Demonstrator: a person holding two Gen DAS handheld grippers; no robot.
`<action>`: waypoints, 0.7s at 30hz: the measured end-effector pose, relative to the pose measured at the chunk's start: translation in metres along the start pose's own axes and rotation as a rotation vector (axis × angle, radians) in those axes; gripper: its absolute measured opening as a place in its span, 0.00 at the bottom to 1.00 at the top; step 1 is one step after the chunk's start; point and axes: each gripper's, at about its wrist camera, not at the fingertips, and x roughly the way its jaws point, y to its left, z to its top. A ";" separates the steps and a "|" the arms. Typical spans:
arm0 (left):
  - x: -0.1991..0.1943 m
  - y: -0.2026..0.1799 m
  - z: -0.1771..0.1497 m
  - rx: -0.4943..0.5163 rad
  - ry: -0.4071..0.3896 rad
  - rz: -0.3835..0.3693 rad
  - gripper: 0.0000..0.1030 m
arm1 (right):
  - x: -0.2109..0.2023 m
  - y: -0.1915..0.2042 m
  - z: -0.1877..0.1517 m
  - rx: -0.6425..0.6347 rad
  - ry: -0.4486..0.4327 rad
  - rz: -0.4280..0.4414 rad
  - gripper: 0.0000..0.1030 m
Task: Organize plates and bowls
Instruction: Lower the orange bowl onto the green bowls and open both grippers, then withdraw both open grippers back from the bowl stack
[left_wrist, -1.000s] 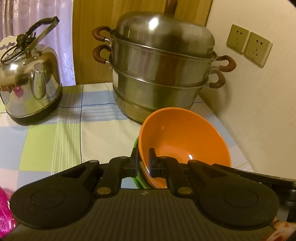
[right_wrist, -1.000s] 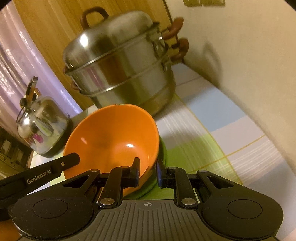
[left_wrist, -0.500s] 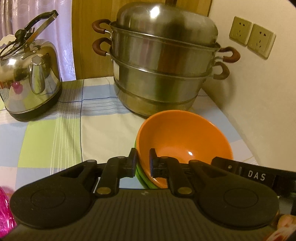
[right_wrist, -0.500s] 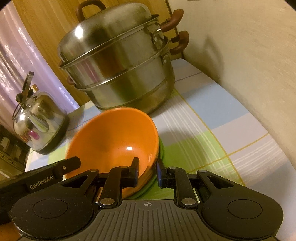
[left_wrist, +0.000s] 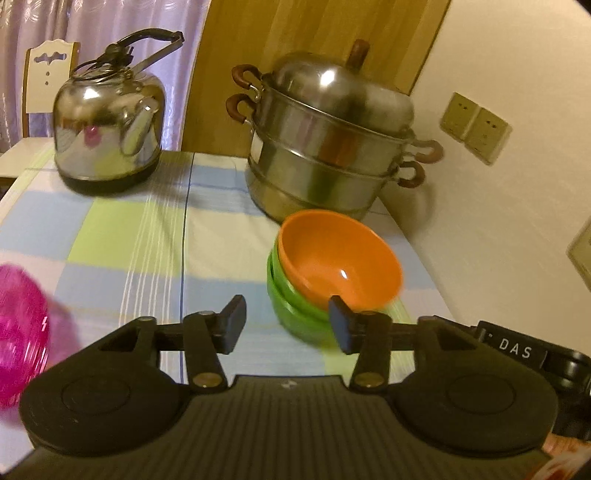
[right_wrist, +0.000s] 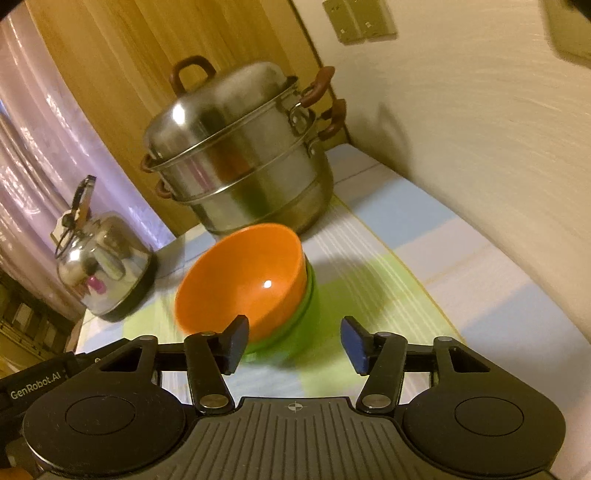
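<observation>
An orange bowl (left_wrist: 340, 258) sits nested in a stack of green bowls (left_wrist: 295, 306) on the checked tablecloth, in front of the steamer pot. It also shows in the right wrist view (right_wrist: 243, 280) on the green bowls (right_wrist: 295, 328). My left gripper (left_wrist: 288, 325) is open and empty, pulled back just short of the stack. My right gripper (right_wrist: 293, 341) is open and empty, also just short of the stack. A pink translucent bowl (left_wrist: 20, 332) lies at the left edge of the left wrist view.
A tiered steel steamer pot (left_wrist: 332, 155) stands behind the bowls by the wall (left_wrist: 517, 221). A steel kettle (left_wrist: 107, 129) stands at the back left. The table edge runs along the wall on the right. A white chair (left_wrist: 40, 81) is beyond the table.
Both grippers were shut on the orange bowl's rim; both have opened, let it go onto the green stack, and drawn back and up.
</observation>
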 end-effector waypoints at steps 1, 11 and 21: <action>-0.009 0.000 -0.007 -0.002 0.006 0.004 0.53 | -0.011 0.002 -0.007 -0.008 -0.004 -0.005 0.56; -0.079 -0.006 -0.073 -0.010 0.035 0.034 0.77 | -0.090 0.005 -0.074 -0.076 0.035 -0.061 0.66; -0.129 -0.021 -0.120 0.000 0.018 0.131 0.90 | -0.142 0.006 -0.117 -0.167 0.079 -0.059 0.70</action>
